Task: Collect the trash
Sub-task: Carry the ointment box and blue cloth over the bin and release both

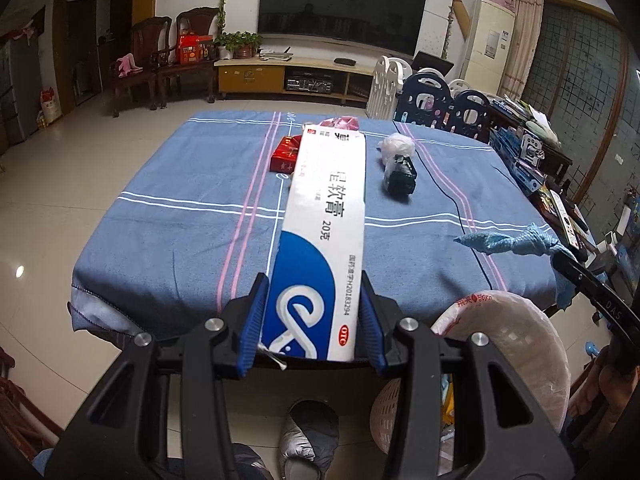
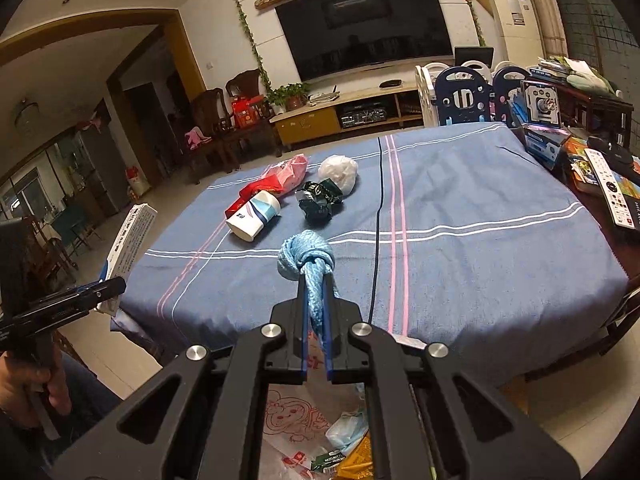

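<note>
My left gripper (image 1: 314, 282) is shut on a long white and blue ointment box (image 1: 324, 216) that sticks out forward over the table's near edge. In the right wrist view that box (image 2: 130, 240) and the left gripper (image 2: 112, 286) show at the far left. My right gripper (image 2: 316, 284) is shut on a knotted light blue cloth (image 2: 306, 258); the knot pokes out beyond the fingertips. On the blue tablecloth (image 2: 480, 240) lie a tipped paper cup (image 2: 254, 216), a red plastic bag (image 2: 280, 178), a dark crumpled wrapper (image 2: 318, 200) and a white plastic wad (image 2: 340, 172).
A bag-lined white trash basket (image 1: 504, 304) stands below the table's near edge, with wrappers in its bag (image 2: 288, 412). A red box (image 1: 285, 154) lies on the cloth, and a black cable (image 2: 378, 208) runs across it. A remote (image 2: 612, 192) and boxes crowd the right side.
</note>
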Available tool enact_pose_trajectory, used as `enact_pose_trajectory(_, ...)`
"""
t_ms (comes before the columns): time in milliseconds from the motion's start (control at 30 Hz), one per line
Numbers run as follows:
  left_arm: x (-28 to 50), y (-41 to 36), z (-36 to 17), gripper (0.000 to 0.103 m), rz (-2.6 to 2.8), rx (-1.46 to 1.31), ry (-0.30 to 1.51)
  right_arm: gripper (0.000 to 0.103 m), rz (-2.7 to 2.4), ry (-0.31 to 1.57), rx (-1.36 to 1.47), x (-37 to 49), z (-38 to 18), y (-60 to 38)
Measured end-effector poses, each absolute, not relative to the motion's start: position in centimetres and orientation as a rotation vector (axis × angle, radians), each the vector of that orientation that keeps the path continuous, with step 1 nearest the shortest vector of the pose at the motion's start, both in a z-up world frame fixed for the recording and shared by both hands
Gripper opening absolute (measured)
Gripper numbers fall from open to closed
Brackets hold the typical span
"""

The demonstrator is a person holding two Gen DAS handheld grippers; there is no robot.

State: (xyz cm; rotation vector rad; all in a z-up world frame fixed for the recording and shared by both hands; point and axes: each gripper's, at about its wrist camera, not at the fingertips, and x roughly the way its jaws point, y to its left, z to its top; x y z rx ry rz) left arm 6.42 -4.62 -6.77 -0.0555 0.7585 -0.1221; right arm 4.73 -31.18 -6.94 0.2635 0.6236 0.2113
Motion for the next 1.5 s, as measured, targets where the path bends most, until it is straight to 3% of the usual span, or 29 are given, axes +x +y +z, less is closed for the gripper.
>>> enact_pose_trajectory(833, 6.6, -5.6, -7.1, 0.045, -0.186, -0.063, 0.783, 0.007, 0.241, 0.630, 0.249, 4.4, -6.5, -30.5)
enact_pose_trajectory(1367, 1.2, -15.6, -9.5, 0.048, -0.683, 0.124, 0.837, 0.007, 0.183, 0.609, 0.385, -4.5, -5.3, -32.2)
enact_pose_trajectory(1400, 1.1, -16.2, -9.8, 0.049, -0.691, 0.138, 0.846, 0.015, 0.173, 0.599, 0.398, -4.9, -5.3, -32.4)
enact_pose_trajectory(1433, 0.9, -16.7, -10.1, 0.059, -0.695, 0.155, 0.855, 0.025, 0.167, 0.595, 0.406, -5.0, -5.3, -32.5)
enact_pose_trajectory(1467, 0.9, -16.8, -10.3, 0.077, -0.690, 0.168, 0.856, 0.053, 0.160, 0.592, 0.413, -5.1, -5.4, -32.6)
enact_pose_trajectory(1500, 0.8, -16.9, -10.2, 0.084, -0.677, 0.181, 0.846, 0.069, 0.154, 0.587, 0.419, -5.1, -5.5, -32.7)
